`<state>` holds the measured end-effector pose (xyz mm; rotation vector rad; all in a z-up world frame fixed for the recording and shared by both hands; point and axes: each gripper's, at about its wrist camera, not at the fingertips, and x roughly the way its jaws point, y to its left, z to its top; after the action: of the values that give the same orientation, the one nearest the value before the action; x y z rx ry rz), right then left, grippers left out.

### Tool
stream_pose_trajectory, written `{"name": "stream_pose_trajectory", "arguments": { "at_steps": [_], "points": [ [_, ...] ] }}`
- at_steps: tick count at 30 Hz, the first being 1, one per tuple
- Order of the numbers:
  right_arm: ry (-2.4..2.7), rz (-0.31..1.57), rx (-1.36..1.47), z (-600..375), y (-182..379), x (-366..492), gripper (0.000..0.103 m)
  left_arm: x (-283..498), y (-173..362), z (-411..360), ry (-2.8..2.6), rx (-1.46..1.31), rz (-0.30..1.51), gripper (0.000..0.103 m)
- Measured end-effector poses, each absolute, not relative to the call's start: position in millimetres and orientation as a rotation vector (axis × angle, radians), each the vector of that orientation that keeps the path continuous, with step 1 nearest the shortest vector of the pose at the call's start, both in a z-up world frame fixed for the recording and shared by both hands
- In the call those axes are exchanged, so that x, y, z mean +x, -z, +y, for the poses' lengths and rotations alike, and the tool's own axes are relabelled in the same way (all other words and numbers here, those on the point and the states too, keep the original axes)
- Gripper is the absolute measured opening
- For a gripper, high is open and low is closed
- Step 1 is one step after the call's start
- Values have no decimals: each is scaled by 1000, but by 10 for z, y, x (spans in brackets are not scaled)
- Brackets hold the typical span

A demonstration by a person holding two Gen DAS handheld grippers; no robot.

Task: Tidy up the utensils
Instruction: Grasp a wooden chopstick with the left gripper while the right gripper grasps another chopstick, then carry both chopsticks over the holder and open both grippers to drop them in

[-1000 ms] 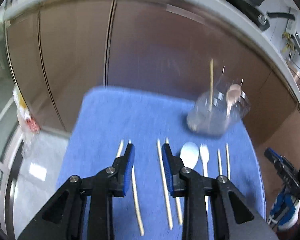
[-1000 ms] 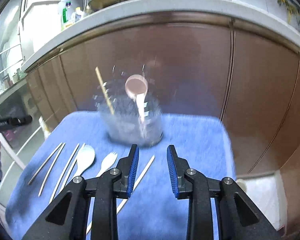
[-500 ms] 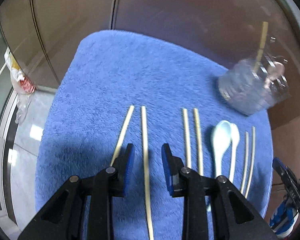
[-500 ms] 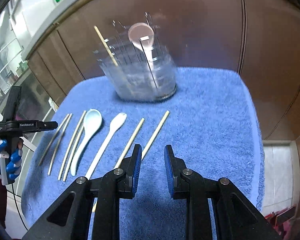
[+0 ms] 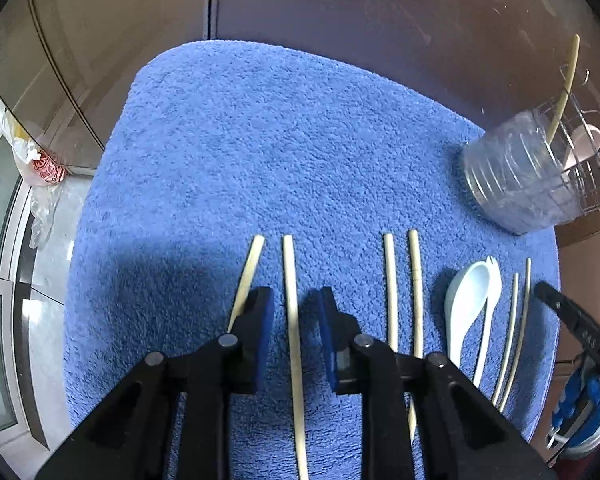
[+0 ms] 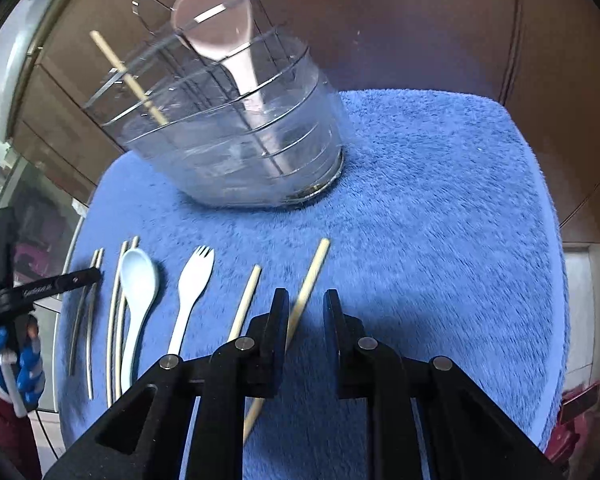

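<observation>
Blue towel (image 5: 260, 152) covers the surface, its far half bare and its edges dropping off on both sides. The left gripper (image 5: 294, 308) hangs with jaws apart around a chopstick (image 5: 290, 280), whose near end runs out of view. The right gripper (image 6: 306, 312), jaws apart, hides the middle of another chopstick (image 6: 314, 272). The clear holder (image 6: 236, 152) at the far edge blurs its pink spoon (image 6: 214, 20).

Holder (image 6: 236, 136) behind utensil row (image 6: 188, 292) on towel (image 6: 440, 240); chopstick (image 6: 128, 76), probably spoon (image 6: 220, 28), inside.
</observation>
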<state>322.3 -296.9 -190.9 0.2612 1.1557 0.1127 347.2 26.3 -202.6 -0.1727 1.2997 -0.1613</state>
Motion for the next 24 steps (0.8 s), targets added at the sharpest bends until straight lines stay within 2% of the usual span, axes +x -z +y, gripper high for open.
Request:
{"name": "stream_pose_trajectory", "arguments": {
  "at_steps": [8, 15, 24],
  "points": [
    [-27, 1214, 147, -2721, 2028, 3415, 13, 3525, 2053, 278, 120, -164, 1338, 6],
    [-23, 1217, 150, -2705, 2021, 3421, 6, 3512, 2037, 263, 97, -155, 1346, 5],
    [-74, 1165, 196, -2863, 1804, 3249, 5, 3357, 1943, 287, 118, -189, 1314, 4]
  ]
}}
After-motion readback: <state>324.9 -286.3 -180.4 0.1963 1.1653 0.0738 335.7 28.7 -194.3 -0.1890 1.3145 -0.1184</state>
